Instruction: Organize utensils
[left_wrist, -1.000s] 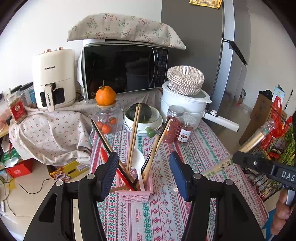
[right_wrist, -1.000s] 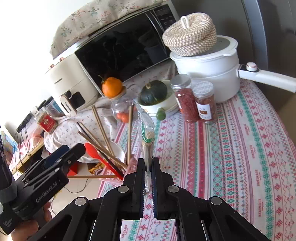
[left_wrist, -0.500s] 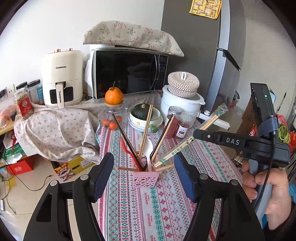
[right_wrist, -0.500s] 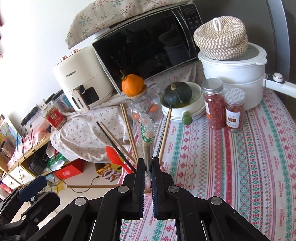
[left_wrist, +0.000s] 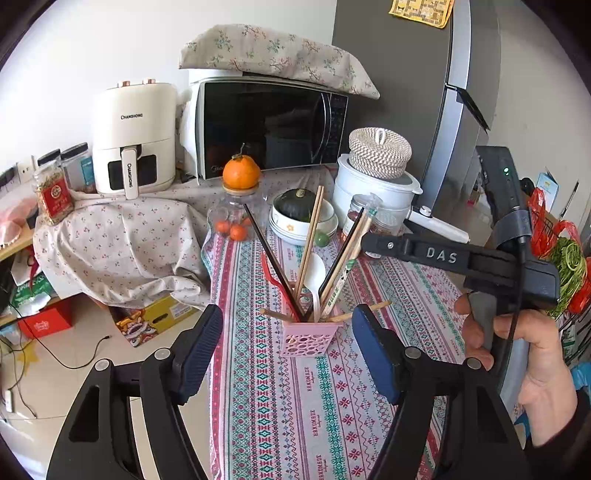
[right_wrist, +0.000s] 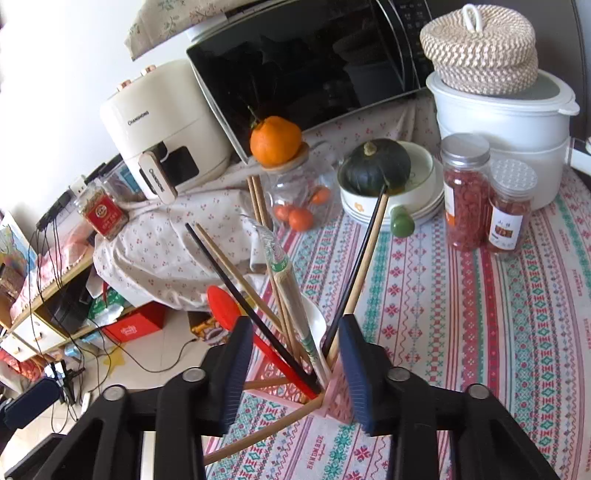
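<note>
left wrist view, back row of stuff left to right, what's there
red-label jar → white air fryer → microwave → white pot with woven lid → grey fridge

A pink plastic basket (left_wrist: 309, 338) with pierced walls holds bare wooden chopsticks (left_wrist: 309, 236), glossy black ones (right_wrist: 242, 299), and a smooth red plastic spoon (right_wrist: 227, 306). Patterned woven cloth (left_wrist: 295, 413) covers the table; the microwave door (left_wrist: 264, 125) is glossy.
</note>
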